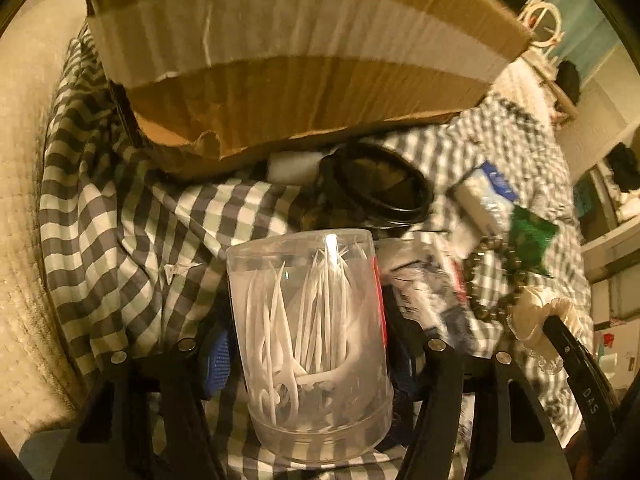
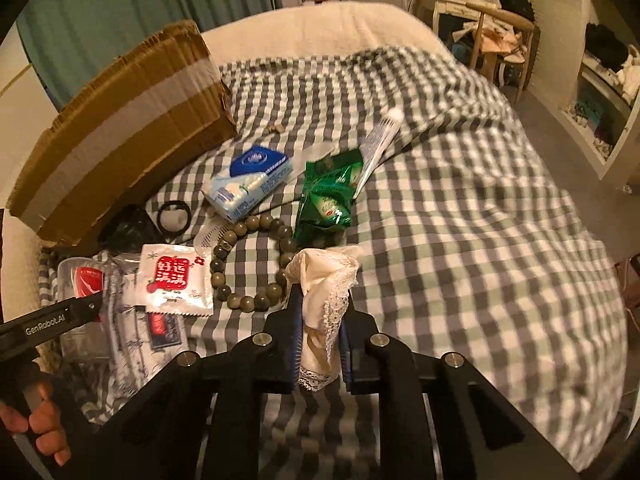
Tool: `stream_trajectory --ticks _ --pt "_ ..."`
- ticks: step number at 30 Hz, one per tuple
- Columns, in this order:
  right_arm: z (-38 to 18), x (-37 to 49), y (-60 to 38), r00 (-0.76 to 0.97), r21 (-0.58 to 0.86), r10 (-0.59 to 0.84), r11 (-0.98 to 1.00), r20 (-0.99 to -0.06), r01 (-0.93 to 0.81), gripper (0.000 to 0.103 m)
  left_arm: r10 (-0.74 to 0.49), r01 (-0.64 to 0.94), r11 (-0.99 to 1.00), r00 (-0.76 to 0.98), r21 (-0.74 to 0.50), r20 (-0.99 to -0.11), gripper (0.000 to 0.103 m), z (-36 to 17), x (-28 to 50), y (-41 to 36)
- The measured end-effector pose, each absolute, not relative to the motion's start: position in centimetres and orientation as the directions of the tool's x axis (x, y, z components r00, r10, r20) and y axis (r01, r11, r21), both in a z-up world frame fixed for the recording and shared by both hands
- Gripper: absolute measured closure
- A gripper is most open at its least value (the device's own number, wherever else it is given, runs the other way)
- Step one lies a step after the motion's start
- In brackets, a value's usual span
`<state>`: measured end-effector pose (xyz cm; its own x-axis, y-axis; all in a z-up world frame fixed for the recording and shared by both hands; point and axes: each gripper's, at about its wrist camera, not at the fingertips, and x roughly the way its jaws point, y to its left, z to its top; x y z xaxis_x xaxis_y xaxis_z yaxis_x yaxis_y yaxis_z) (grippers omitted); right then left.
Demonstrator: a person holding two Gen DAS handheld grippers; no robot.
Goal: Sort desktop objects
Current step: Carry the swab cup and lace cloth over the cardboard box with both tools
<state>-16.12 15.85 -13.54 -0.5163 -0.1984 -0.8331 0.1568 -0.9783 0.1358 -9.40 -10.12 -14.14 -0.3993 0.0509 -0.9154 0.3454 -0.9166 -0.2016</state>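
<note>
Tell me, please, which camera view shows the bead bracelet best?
The right wrist view: the bracelet lies there as a nearly whole ring on the checked cover, only its right side hidden behind the lace cloth. The left wrist view shows just a blurred arc of beads at the right.

Dim, warm yellowish indoor light, heavy fisheye bending with dark corners, and motion blur toward the edges.

Grey, white and pale green checks all over the blanket [image 2: 460, 208]. On the blanket, a brown box [image 2: 120, 128] with a pale tape stripe, a blue and white tissue pack [image 2: 250, 178], a green packet [image 2: 330, 200] and grey-green beads [image 2: 248, 264]. Near the beads, a cream lace cloth [image 2: 324, 304] and a clear jar [image 1: 310, 320] of white picks.
</note>
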Motion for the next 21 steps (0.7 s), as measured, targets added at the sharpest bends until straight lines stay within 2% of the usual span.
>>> stream_trajectory --ticks 10,14,21 --pt "-9.3 -13.1 17.0 -0.574 0.117 -0.178 -0.983 -0.799 0.141 0.088 0.006 0.316 -0.923 -0.56 -0.22 -0.829 0.038 -10.0 -7.3 -10.4" --pt "-7.6 -11.8 16.8 -0.594 0.102 -0.17 -0.984 -0.787 0.147 0.088 0.032 0.266 -0.937 -0.58 -0.226 -0.814 0.038 -9.3 -7.6 -9.5" --pt "-5.4 -10.0 16.4 -0.619 0.092 -0.171 -0.983 -0.767 0.157 0.088 0.049 0.188 -0.952 -0.682 -0.24 -0.73 0.038 -6.9 -5.9 -8.7"
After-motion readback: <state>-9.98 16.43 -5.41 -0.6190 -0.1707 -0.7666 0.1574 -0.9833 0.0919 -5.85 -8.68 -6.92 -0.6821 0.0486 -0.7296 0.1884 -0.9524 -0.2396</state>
